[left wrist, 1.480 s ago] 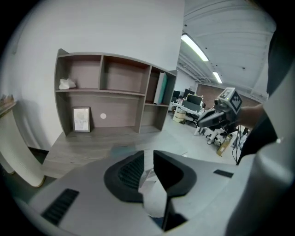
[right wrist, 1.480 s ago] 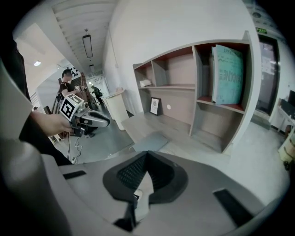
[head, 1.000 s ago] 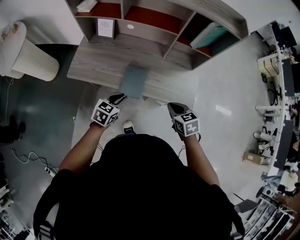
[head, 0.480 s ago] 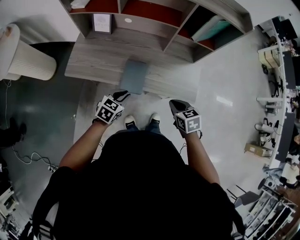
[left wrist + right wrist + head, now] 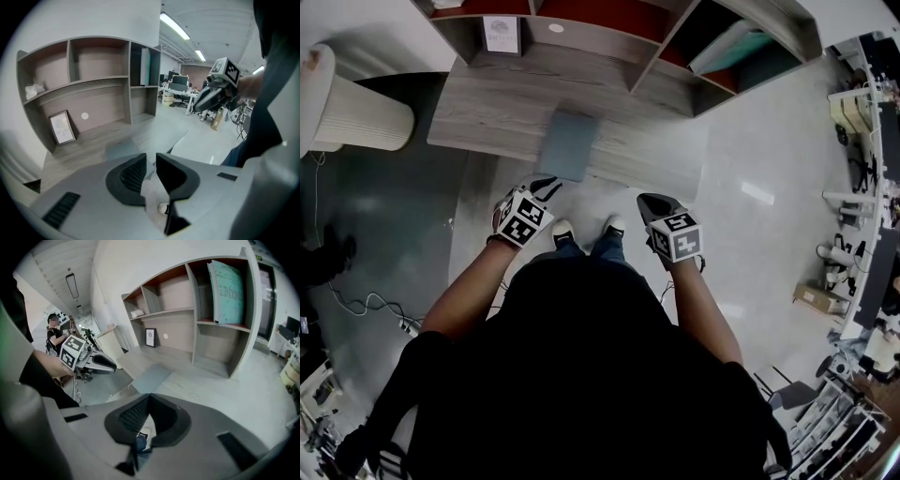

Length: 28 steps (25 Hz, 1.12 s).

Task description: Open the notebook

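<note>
The grey-blue notebook (image 5: 567, 145) lies closed on the wooden desk (image 5: 487, 112), by its front edge. It also shows in the left gripper view as the notebook (image 5: 123, 150) and in the right gripper view as the notebook (image 5: 150, 377). My left gripper (image 5: 546, 186) hovers in front of the desk edge, just short of the notebook's near left corner, its jaws a narrow gap apart and empty. To the right my right gripper (image 5: 652, 202) hangs over the floor, clear of the desk, jaws closed together on nothing.
A shelf unit (image 5: 609, 37) backs the desk, holding a small framed picture (image 5: 500, 35) and a teal board (image 5: 736, 42). A white ribbed bin (image 5: 352, 103) stands left of the desk. Cables (image 5: 366, 305) lie on the floor. Lab benches (image 5: 862, 187) line the right.
The person has stepped nearer the desk, and both shoes now show below the grippers. Both grippers keep much the same place in front of the notebook.
</note>
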Each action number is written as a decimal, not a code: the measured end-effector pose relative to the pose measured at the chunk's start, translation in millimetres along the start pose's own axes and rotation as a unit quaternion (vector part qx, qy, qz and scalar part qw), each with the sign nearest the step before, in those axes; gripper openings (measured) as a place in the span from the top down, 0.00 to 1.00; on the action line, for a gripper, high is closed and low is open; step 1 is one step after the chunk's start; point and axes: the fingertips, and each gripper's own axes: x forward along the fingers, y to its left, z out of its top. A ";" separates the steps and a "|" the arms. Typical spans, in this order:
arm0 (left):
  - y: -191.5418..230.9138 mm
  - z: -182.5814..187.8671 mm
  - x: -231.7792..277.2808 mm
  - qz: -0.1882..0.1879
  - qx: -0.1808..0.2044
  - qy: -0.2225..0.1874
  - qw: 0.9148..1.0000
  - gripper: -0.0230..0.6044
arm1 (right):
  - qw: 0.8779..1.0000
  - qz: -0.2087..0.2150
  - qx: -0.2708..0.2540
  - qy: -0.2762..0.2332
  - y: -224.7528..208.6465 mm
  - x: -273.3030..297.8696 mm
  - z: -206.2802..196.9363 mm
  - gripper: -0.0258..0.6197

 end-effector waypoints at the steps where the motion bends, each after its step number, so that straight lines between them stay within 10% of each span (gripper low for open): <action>1: -1.0 -1.6 3.2 0.001 0.002 0.003 1.000 0.85 | 1.000 0.003 0.000 0.004 -1.3 1.6 -3.3 0.96; 28: -23.9 -50.9 80.0 0.009 0.026 0.080 0.996 0.84 | 0.998 0.040 0.023 0.046 -39.6 37.0 -48.9 0.96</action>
